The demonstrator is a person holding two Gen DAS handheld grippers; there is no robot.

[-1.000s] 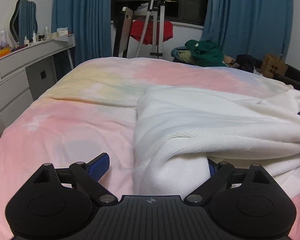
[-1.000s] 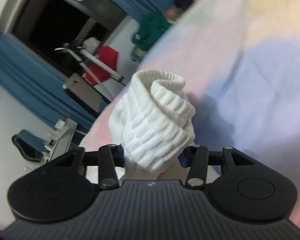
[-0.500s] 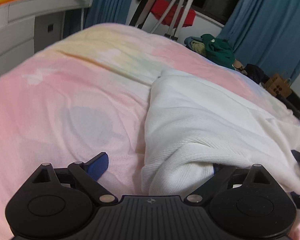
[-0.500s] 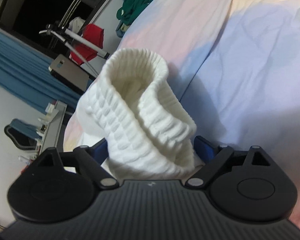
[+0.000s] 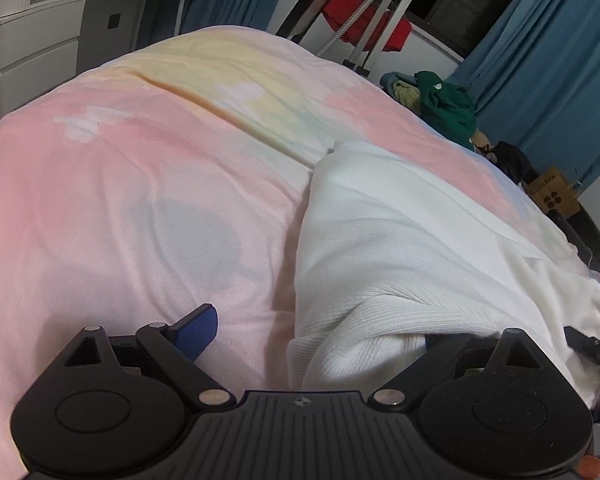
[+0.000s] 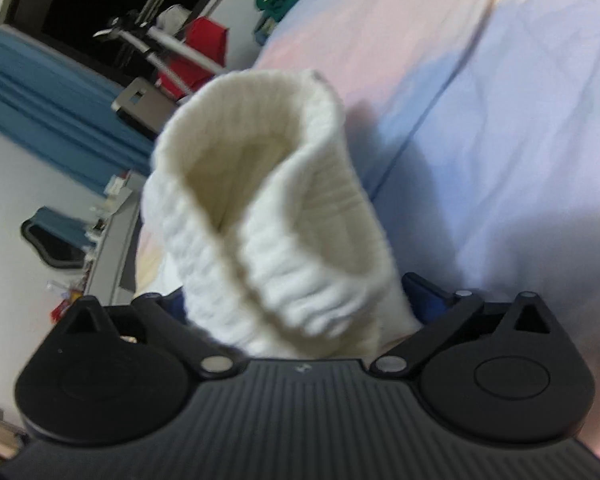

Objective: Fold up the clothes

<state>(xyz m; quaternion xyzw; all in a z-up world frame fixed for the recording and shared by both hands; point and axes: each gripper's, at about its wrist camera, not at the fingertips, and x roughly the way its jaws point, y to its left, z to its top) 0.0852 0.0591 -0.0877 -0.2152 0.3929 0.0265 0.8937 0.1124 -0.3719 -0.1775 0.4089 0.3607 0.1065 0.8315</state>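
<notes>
A white knit sweater (image 5: pixel 412 264) lies on a pastel pink, yellow and blue bedspread (image 5: pixel 140 184). My left gripper (image 5: pixel 316 332) is open wide; its left blue pad (image 5: pixel 198 330) is bare over the bedspread, its right pad is hidden under a fold of the sweater. My right gripper (image 6: pixel 296 300) is open, with the sweater's ribbed cuff (image 6: pixel 276 216) standing up between its spread fingers. The right gripper's body also shows at the right edge of the left wrist view (image 5: pixel 592 348).
A white dresser (image 5: pixel 40 24) stands left of the bed. Blue curtains (image 5: pixel 548 80), a tripod with a red cloth (image 5: pixel 364 24), a pile of green clothes (image 5: pixel 440 104) and a cardboard box (image 5: pixel 554 198) lie beyond the bed's far edge.
My right gripper's fingers have spread apart around the cuff, and the cuff has opened out. My left gripper has tilted down and moved closer to the bed, still open.
</notes>
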